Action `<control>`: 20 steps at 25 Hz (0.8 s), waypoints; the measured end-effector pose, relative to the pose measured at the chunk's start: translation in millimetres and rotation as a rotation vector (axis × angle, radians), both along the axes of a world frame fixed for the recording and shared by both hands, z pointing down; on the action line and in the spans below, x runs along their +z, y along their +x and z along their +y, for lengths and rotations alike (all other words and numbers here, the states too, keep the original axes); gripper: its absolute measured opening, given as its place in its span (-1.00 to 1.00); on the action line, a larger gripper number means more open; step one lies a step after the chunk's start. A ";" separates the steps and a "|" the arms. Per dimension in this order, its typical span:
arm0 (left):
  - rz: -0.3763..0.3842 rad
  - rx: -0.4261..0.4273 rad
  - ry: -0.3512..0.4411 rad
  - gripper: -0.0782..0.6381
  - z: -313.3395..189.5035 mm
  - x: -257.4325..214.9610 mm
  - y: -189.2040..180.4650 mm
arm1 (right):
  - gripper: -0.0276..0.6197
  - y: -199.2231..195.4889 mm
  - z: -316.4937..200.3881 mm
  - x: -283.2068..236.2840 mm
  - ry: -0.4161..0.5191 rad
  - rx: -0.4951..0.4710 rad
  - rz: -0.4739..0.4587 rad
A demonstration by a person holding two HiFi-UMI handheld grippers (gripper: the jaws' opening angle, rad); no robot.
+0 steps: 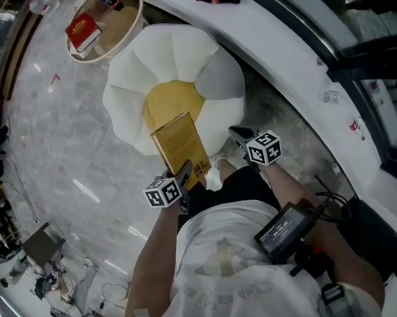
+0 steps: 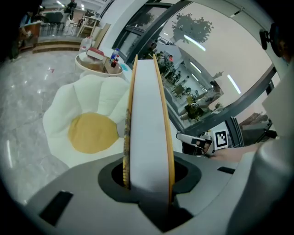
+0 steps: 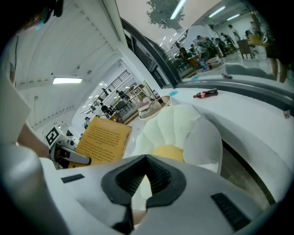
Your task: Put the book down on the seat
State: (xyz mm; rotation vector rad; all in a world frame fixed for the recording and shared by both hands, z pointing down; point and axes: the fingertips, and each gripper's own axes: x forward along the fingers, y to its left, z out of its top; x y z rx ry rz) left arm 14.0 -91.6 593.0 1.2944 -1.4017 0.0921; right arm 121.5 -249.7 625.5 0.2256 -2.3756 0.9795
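So far the book (image 1: pixel 180 143) is not yet down: the left gripper (image 1: pixel 185 176) pinches its lower edge, holding it upright over the near side of the flower-shaped seat (image 1: pixel 132 78), with lowering and release apparently left, while the right gripper (image 1: pixel 239 132), jaws together and empty, hangs just beside the seat.

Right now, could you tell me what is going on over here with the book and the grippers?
A person holds a gripper in each hand. The left gripper is clamped on the lower edge of a yellow book and holds it upright at the near side of the white flower-shaped seat with a yellow centre. The book is not lying on the seat yet. The right gripper is beside it, jaws together and empty.
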 end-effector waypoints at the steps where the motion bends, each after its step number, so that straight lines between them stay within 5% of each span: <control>1: 0.005 0.003 -0.015 -0.37 3.9 5.3 5.1 | -0.88 4.3 2.8 6.0 -0.012 0.001 0.005; 8: -0.024 0.087 -0.121 -0.37 21.8 55.7 0.3 | -0.88 8.1 18.9 42.1 -0.058 -0.013 0.033; 20: -0.063 0.178 -0.192 -0.37 21.0 146.5 -17.4 | -0.88 4.9 22.2 100.0 -0.096 0.010 0.068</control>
